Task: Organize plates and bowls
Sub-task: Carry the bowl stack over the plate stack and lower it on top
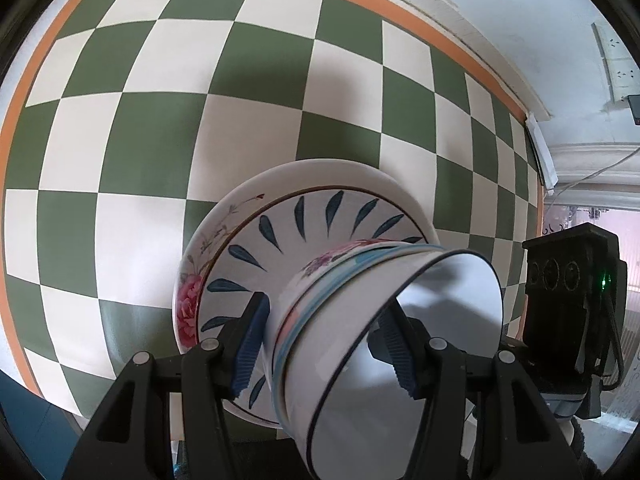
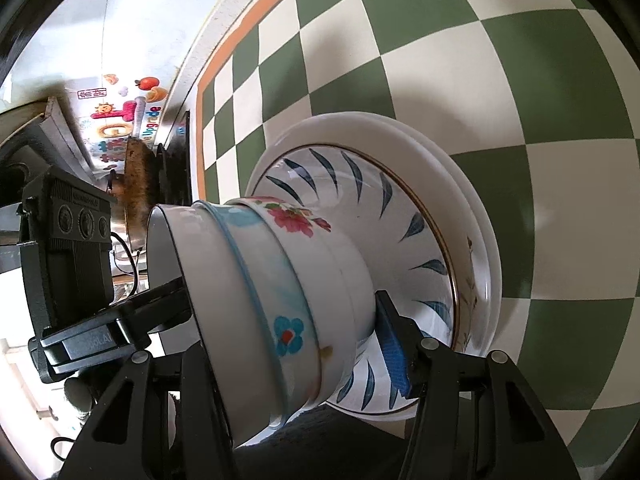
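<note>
On the checkered tablecloth the plates are carrying the leaf-patterned bowl, which is cradling the nested small bowls, keeping the stack stable while left gripper and right gripper are clamping those bowls' walls.

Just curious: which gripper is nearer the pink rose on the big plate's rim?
Left. The left gripper has one pad right beside the pink rose; the right gripper is across the bowl stack, on its far side.
</note>
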`<action>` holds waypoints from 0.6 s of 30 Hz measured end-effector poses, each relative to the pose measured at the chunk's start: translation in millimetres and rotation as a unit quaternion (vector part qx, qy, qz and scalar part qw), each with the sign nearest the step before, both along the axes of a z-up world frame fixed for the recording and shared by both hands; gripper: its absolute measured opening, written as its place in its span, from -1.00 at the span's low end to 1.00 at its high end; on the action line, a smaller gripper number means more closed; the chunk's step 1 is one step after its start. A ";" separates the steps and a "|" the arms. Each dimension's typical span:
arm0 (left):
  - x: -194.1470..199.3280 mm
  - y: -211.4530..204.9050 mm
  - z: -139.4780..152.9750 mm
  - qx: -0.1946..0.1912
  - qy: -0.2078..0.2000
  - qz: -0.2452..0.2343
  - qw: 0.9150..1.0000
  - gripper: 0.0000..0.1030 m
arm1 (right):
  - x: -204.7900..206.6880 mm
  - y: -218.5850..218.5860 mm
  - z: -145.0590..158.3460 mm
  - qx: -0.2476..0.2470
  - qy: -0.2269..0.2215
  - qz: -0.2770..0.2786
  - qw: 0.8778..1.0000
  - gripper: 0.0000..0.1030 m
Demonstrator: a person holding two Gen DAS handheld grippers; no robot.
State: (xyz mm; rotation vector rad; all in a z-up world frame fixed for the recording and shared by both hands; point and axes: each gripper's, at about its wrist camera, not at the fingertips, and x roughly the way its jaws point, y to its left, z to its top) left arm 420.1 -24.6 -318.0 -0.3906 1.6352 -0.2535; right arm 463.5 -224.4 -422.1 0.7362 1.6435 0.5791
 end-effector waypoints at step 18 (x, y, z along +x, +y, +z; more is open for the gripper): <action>1.8 0.3 4.4 0.018 -0.014 0.000 1.000 0.00 | 2.2 2.7 -2.2 -0.010 0.007 -0.009 1.000 0.10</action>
